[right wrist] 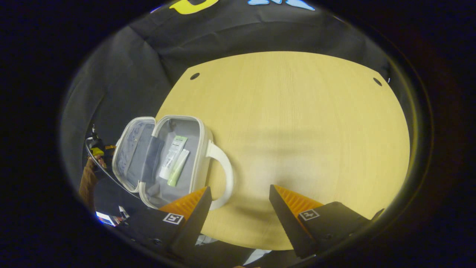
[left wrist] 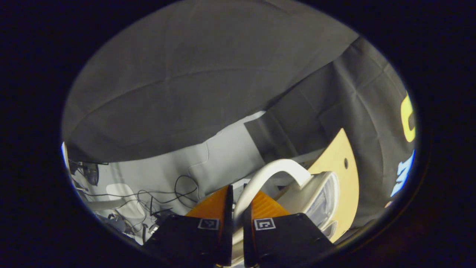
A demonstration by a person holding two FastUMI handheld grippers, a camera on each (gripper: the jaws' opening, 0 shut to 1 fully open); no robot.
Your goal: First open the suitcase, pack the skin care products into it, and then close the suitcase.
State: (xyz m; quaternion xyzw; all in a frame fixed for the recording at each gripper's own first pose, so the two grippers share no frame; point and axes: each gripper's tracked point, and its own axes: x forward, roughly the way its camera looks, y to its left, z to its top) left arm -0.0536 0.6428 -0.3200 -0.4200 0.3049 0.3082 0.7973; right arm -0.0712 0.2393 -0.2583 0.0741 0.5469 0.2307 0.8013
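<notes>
The packing looks done, and the step in hand appears to be closing. In the right gripper view the small suitcase (right wrist: 202, 149) lies open at the lower left of the wooden table (right wrist: 297, 111). Its lid (right wrist: 132, 149) is folded out to the left. Two skin care tubes lie side by side in the grey base, a white tube (right wrist: 174, 150) and a pale green tube (right wrist: 179, 167). No other products are visible on the bare tabletop.

In the left gripper view the left gripper (left wrist: 240, 193) sits at the bottom centre, its jaws drawn nearly together and clamped on a white handle (left wrist: 275, 169). That handle arches up and to the right toward the clear-walled suitcase (left wrist: 319, 197), which rests at the table's edge (left wrist: 340, 156). The base handle (right wrist: 225, 175) in the right gripper view is free, so the gripped one is probably on the lid side. A hand (right wrist: 88, 182) shows at the far left, beyond the lid.

The right gripper (right wrist: 240, 188) hangs over the table at the bottom centre with its jaws spread wide and nothing held. One of its fingers overlaps the suitcase's near corner in the picture, but I cannot tell whether they touch.

The next move calls for swinging the lid over the base by its handle. The free gripper would likely steady the base, so the rims meet squarely with the tubes lying flat.
</notes>
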